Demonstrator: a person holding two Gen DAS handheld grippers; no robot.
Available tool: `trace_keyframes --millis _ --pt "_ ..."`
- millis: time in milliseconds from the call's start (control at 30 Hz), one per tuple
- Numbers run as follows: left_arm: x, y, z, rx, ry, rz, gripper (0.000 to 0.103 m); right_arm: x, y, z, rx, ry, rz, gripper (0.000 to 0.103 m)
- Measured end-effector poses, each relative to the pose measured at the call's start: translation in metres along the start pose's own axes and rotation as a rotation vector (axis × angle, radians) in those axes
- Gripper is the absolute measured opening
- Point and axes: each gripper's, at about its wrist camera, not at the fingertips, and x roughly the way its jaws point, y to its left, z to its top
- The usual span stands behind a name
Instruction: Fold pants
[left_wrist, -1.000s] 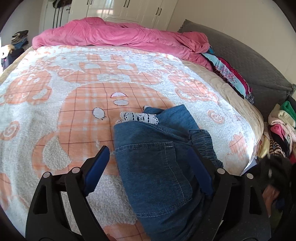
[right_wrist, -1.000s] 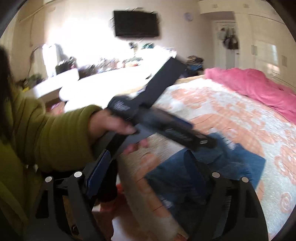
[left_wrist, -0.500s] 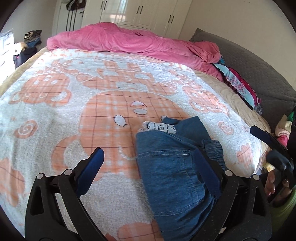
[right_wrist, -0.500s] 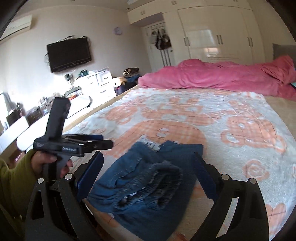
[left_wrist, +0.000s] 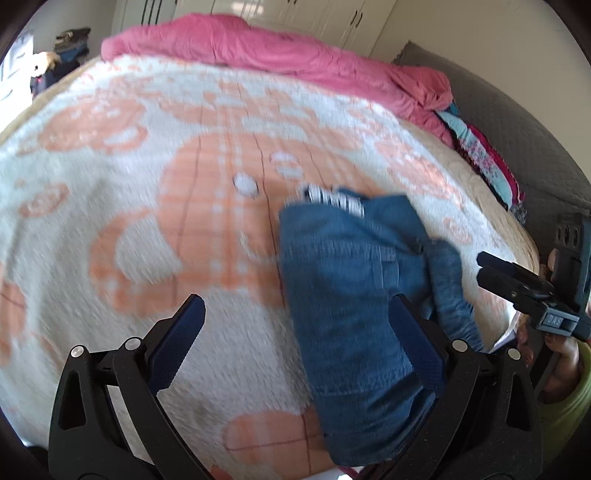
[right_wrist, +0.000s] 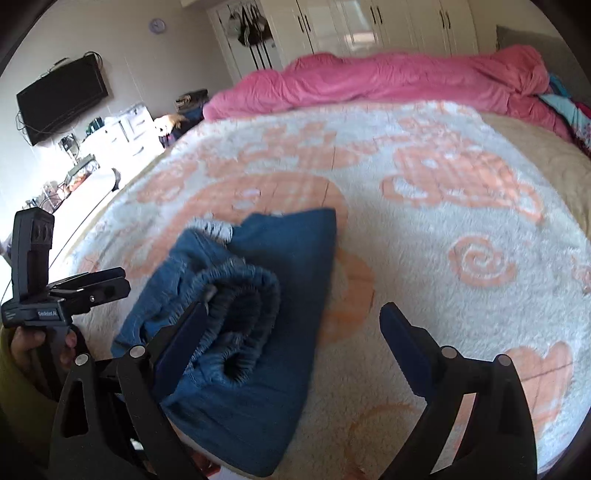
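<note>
Blue denim pants with a white lace trim lie bunched near the front edge of the bed; they also show in the right wrist view, with the elastic waistband rolled up on top. My left gripper is open and empty, its right finger over the pants' near part. My right gripper is open and empty above the pants' right side. The right gripper shows in the left wrist view, and the left gripper in the right wrist view, held beside the pants.
The bed carries a white and orange patterned blanket. A pink duvet lies along the far side. Clothes are piled against a grey headboard. A TV and a white dresser stand at the left.
Both views have swung: the left one to the left, the right one further onto the bed. The right gripper now hovers lower and closer over the pants. Both stayed open.
</note>
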Motion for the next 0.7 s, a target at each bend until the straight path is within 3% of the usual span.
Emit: trace_keyframes --millis 133,200,467,533,600,700 --pt "0.013 -0.007 -0.007 0.018 0.039 -0.024 0.093 0.019 0.003 -0.007 -0.004 0.091 -0.003 0.083" --pt "0.019 -0.009 -0.010 0.010 0.058 -0.042 0.093 0.024 0.005 -0.010 -0.005 0.114 0.013 0.073" --pt "0.031 -0.021 -0.015 0.035 0.075 -0.049 0.092 0.035 -0.004 -0.015 0.095 0.147 0.102 0.072" --pt "0.033 -0.024 -0.014 0.035 0.066 -0.048 0.086 0.035 -0.001 -0.014 0.084 0.145 0.102 0.069" --pt "0.033 -0.026 -0.013 0.025 0.060 -0.092 0.062 0.035 0.005 -0.013 0.066 0.145 0.120 0.050" --pt "0.034 -0.030 -0.013 0.037 0.051 -0.081 0.058 0.034 0.010 -0.013 0.044 0.142 0.124 0.042"
